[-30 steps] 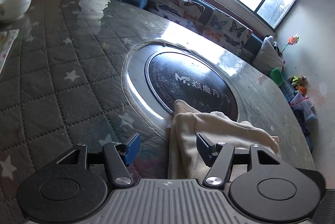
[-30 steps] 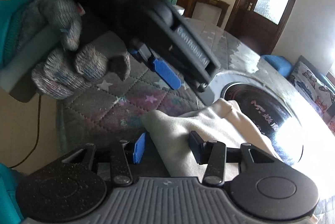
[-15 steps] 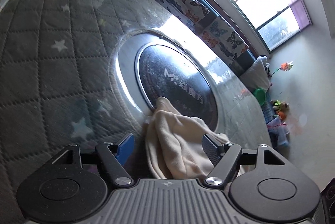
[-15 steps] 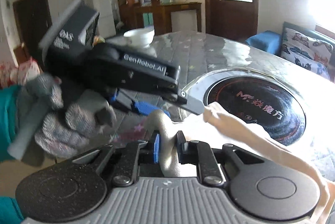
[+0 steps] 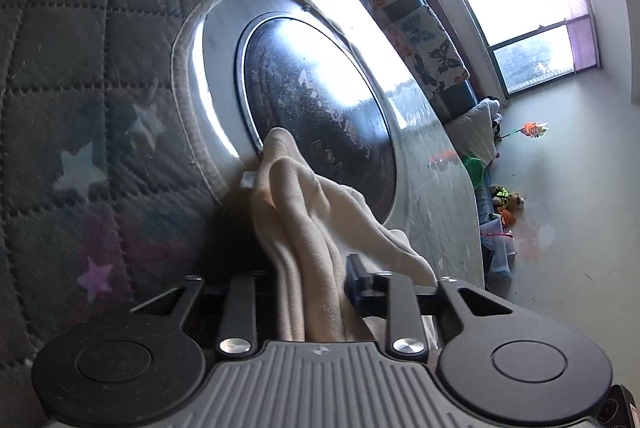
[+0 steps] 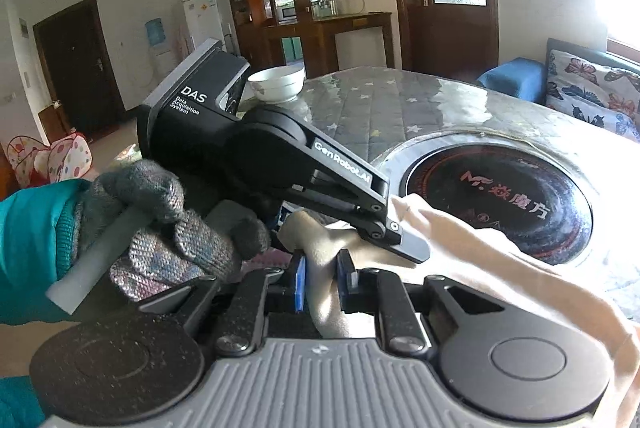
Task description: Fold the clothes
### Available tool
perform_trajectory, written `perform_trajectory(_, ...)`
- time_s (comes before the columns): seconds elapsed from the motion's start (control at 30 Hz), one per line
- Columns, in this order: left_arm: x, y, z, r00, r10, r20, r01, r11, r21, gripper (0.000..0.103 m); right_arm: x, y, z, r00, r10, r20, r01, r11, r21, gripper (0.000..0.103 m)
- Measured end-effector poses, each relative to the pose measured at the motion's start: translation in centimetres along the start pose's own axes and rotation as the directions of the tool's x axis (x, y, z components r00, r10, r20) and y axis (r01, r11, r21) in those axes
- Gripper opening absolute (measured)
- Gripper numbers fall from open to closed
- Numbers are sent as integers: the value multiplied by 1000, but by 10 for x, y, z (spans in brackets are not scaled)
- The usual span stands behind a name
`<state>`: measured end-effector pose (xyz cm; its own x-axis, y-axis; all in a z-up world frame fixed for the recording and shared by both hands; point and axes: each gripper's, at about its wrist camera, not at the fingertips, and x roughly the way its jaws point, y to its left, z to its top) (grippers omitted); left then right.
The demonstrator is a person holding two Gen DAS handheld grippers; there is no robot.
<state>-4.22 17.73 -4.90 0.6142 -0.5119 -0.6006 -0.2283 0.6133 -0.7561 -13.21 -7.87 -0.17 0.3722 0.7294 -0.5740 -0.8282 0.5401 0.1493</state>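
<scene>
- Cream garment (image 5: 304, 228): bunched into folds near the table's front edge; one end lies over the rim of the round black cooktop (image 5: 316, 115) set into the table. In the right wrist view the same cloth (image 6: 496, 256) trails off toward the lower right.
- Left gripper (image 5: 312, 288): jaws are closing, with a thick bundle of the cloth's folds between them; the right-hand pad touches the fabric, the other pad is hidden behind it.
- Right gripper (image 6: 322, 286): nearly closed — its blue pads pinch a narrow fold of the garment.
- Gloved hand (image 6: 172, 228): grey knit glove with a teal sleeve, wrapped around the left gripper's handle; that gripper's body (image 6: 256, 151) reaches down to the cloth just ahead of the right gripper.
- Table (image 6: 384, 103): covered by a grey quilted star-pattern cloth under a glossy sheet.
- White bowl (image 6: 276, 83): stands at the far edge, well apart from the garment.
</scene>
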Motion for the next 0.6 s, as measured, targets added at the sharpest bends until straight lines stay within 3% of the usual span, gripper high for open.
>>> perform_trajectory(0.27,0,-4,-5,1000,24,18,-25,998,57,22,-10,-9,-8,1000,-20,0,20,1000,20,23)
perform_trajectory(0.47,1,-7,-8,999,34,29,-36,995,93,23,-45,-44,-27,985,-170,16,167,978,125,34)
perform_trajectory(0.6,1,-10,-9,999,43,33,-47,991,123,24,-64,-82,-44,950,-313,4,304,925,230,42)
